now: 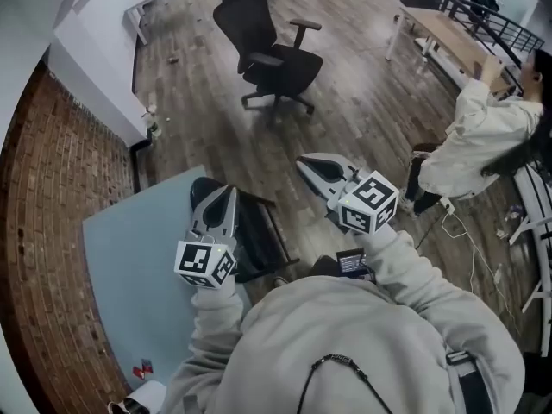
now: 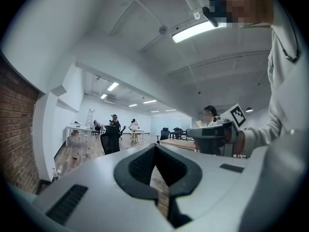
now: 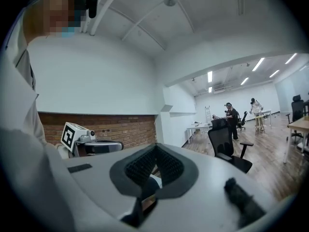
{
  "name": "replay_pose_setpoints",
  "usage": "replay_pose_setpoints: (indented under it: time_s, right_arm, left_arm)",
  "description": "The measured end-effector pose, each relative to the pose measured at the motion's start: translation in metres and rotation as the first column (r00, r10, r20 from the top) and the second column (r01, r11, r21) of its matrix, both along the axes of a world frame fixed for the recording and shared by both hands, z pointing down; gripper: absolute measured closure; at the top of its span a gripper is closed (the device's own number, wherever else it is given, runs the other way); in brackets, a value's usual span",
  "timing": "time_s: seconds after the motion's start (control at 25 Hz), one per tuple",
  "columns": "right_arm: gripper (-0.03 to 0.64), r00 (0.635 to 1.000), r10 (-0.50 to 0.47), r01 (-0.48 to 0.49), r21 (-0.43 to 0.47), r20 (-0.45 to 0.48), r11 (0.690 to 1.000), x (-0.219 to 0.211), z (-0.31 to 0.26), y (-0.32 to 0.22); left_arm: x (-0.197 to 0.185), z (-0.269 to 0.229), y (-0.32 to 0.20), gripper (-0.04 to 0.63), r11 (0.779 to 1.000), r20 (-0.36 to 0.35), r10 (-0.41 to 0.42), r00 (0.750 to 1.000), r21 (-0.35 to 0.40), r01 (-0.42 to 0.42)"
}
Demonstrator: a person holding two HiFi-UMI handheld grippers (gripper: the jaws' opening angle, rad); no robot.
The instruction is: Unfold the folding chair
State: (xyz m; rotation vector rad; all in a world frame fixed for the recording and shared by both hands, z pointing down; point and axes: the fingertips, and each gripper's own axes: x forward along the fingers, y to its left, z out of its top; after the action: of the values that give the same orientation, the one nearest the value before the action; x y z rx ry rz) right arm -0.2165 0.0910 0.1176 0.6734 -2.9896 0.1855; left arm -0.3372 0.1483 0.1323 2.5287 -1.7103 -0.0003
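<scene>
The folding chair (image 1: 257,233) is a black, folded frame lying flat on the floor, partly on the light blue mat (image 1: 138,266), just in front of me. My left gripper (image 1: 227,190) hovers over its left part, held level, jaws shut and empty. My right gripper (image 1: 304,162) is up and to the right of the chair, above the wood floor, also shut with nothing in it. In the left gripper view the left gripper (image 2: 155,147) has its pads meeting, with the right gripper (image 2: 212,132) beyond. In the right gripper view the right gripper (image 3: 155,148) is shut and the left gripper (image 3: 89,146) shows beside it.
A black office chair (image 1: 274,48) stands on the wood floor ahead. A person in a white top (image 1: 479,145) crouches at the right near a wooden table (image 1: 448,34) and floor cables (image 1: 473,257). A brick wall (image 1: 52,205) runs along the left of the mat.
</scene>
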Motion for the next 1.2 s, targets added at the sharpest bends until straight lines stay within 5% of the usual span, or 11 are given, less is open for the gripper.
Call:
replay_pose_setpoints:
  time_s: [0.32,0.88,1.2]
  right_arm:
    - [0.609,0.999,-0.045,0.045,0.02,-0.015,0.999,-0.027,-0.016,-0.052]
    - [0.609,0.988,-0.151,0.147,-0.137,-0.014,0.98,-0.042,0.042,-0.12]
    - [0.609,0.987,-0.157,0.158,-0.117,0.019,0.98,-0.074,0.016,-0.111]
  left_arm:
    - [-0.021,-0.003,-0.039,0.591,0.999,-0.001,-0.045,0.999,-0.004,0.045]
    - [-0.021,0.042,-0.075,0.591,0.976,-0.01,-0.188,0.982,-0.116,0.186]
    - [-0.066,0.0,-0.07,0.591,0.973,0.029,-0.217,0.976,-0.07,0.219]
